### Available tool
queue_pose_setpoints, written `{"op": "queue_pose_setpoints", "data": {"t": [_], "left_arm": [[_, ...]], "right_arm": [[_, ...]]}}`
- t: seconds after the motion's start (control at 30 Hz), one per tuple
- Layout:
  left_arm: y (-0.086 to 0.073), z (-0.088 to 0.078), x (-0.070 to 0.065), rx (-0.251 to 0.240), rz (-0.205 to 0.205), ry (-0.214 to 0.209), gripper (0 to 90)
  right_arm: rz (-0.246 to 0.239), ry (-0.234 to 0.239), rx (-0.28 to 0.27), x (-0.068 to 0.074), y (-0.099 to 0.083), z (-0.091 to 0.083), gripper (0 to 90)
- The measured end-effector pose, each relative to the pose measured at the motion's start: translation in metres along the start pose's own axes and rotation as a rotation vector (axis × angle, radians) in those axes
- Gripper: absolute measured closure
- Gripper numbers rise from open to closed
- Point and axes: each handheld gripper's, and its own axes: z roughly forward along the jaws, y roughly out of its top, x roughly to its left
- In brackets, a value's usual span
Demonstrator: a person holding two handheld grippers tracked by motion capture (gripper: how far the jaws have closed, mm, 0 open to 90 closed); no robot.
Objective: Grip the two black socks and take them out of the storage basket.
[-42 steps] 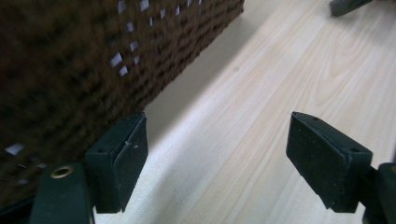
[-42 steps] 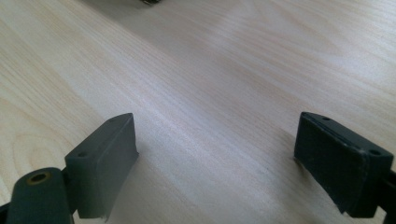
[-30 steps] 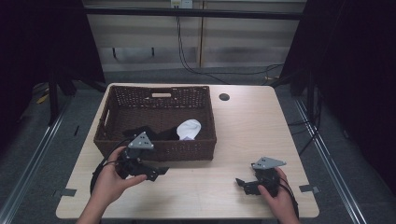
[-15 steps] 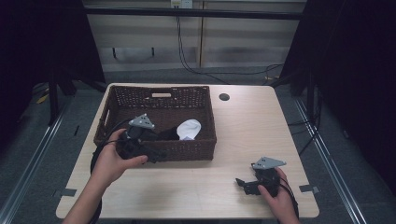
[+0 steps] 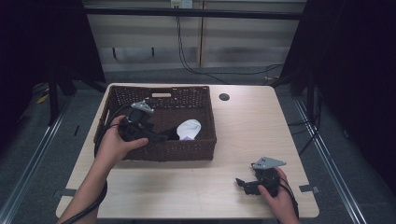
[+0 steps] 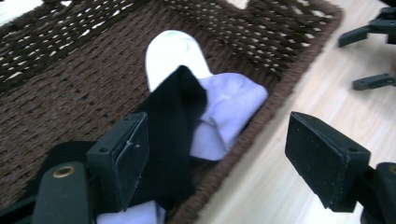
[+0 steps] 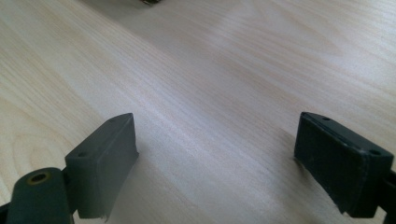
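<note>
A brown wicker basket (image 5: 116,100) stands on the left half of the wooden table (image 5: 247,135). Inside it lie a white sock (image 5: 189,128), a black sock (image 5: 171,134) and a pale lavender cloth (image 6: 229,109). My left gripper (image 5: 158,136) hangs over the basket's front left part, pointing right toward the socks. In the left gripper view its jaws stand open (image 6: 224,158) with nothing between them; the black sock (image 6: 175,121) lies just ahead, across the lavender cloth and below the white sock (image 6: 170,51). My right gripper (image 5: 243,185) rests near the table's front right, open (image 7: 217,163) over bare wood.
A small dark round hole (image 5: 224,97) sits in the table behind the basket's right corner. Bare tabletop stretches between the basket and the right gripper. Cables trail from both grippers. Dark curtains and floor rails flank the table.
My left gripper rose from the table in front of the basket and moved forward over its front rim, now above the socks. The right gripper stayed still.
</note>
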Motion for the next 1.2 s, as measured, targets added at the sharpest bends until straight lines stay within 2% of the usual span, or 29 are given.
{"op": "queue_pose_setpoints", "data": {"t": [0.23,0.3,0.5,0.63,0.7,0.8,0.87,0.97,1.03,1.2], "left_arm": [[0.006,0.008,0.011,0.055,-0.024,0.018,21.7],[0.007,0.013,0.015,0.089,-0.029,0.024,21.7],[0.007,0.021,0.021,0.138,-0.038,0.028,21.7],[0.007,0.028,0.026,0.157,-0.06,0.034,21.7],[0.007,0.033,0.029,0.193,-0.058,0.042,21.9],[0.007,0.036,0.031,0.21,-0.062,0.037,22.0],[0.007,0.041,0.033,0.247,-0.068,0.036,22.1],[0.008,0.044,0.033,0.255,-0.066,0.032,22.7],[0.008,0.049,0.033,0.288,-0.068,0.022,23.7],[0.007,0.054,0.034,0.322,-0.081,0.024,28.7]], "right_arm": [[0.0,0.0,0.0,0.0,0.0,0.0,12.1],[0.0,0.0,0.0,0.0,0.0,0.0,12.1],[0.0,0.0,0.0,0.0,0.0,0.0,12.1],[0.0,0.0,0.0,0.0,0.0,0.0,12.1],[0.0,0.0,0.0,0.0,0.0,0.0,12.1],[0.0,0.0,0.0,0.0,0.0,0.0,12.1],[0.0,0.0,0.0,0.0,0.0,0.0,12.1],[0.0,0.0,0.0,0.0,0.0,0.0,12.1],[0.0,0.0,0.0,0.0,0.0,0.0,12.1],[-0.001,0.0,0.0,0.0,0.0,0.0,12.1]]}}
